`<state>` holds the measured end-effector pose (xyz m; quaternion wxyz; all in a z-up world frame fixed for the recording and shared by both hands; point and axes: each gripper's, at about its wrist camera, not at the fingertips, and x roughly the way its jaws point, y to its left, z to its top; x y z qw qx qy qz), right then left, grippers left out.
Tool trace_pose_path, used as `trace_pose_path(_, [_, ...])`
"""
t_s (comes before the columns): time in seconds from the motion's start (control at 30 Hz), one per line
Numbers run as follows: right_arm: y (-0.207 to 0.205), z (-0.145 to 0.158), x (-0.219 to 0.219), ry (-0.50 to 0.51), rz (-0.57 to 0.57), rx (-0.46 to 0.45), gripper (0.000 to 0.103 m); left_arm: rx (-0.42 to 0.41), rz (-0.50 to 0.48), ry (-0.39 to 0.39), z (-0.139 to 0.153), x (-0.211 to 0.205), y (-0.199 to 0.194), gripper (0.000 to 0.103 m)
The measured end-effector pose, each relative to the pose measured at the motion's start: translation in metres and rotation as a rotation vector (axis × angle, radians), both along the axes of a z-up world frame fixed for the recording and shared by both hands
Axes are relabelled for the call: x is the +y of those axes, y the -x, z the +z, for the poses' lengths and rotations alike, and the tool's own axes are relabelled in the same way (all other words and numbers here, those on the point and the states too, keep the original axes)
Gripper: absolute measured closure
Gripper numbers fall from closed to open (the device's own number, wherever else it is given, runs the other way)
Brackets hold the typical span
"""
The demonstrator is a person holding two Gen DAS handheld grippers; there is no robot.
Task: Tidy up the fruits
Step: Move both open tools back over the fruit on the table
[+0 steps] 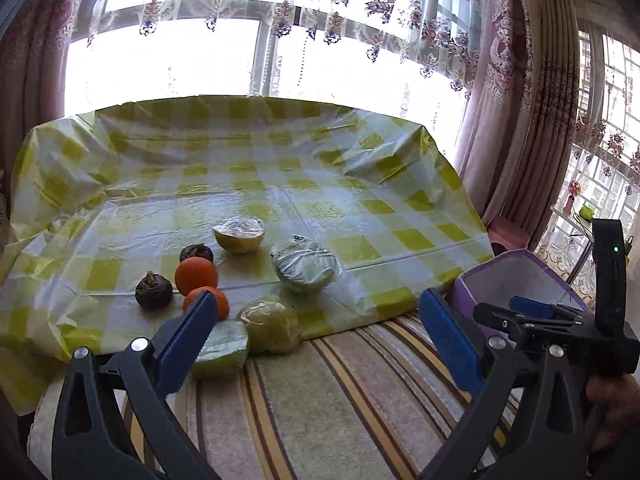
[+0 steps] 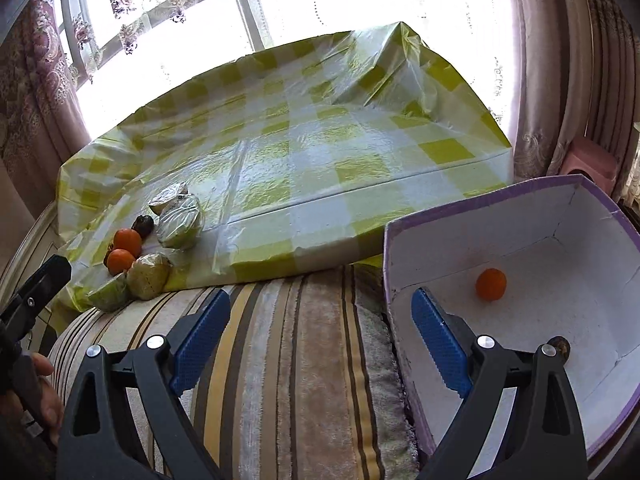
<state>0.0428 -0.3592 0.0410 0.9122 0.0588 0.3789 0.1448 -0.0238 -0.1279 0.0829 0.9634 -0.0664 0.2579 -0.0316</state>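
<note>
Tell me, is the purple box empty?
No, a small orange fruit sits on the white floor of the purple box.

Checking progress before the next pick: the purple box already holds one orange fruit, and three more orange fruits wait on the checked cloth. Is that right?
Not quite. The purple box does hold one orange fruit, but only two orange fruits wait on the checked cloth, not three. The left wrist view shows them.
</note>
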Motion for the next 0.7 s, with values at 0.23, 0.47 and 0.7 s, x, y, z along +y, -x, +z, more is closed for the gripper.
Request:
trace_pose_path(0.23, [-0.002, -0.001, 0.047, 0.061, 0.093, -0.032, 0.014, 0.068, 0.109, 0.103, -0.015, 0.065, 0.001, 0.009])
trace_pose_path(0.47, [-0.018, -0.004, 0.082, 0.079, 0.148, -0.031, 0.014, 0.183, 0.118, 0.17, -0.041, 0.085, -0.013, 0.015])
trace_pose_path(0.7, [-0.037, -0.002, 0.11, 0.098, 0.171, -0.049, 0.014, 0.216, 0.09, 0.141, -0.048, 0.073, -0.021, 0.017])
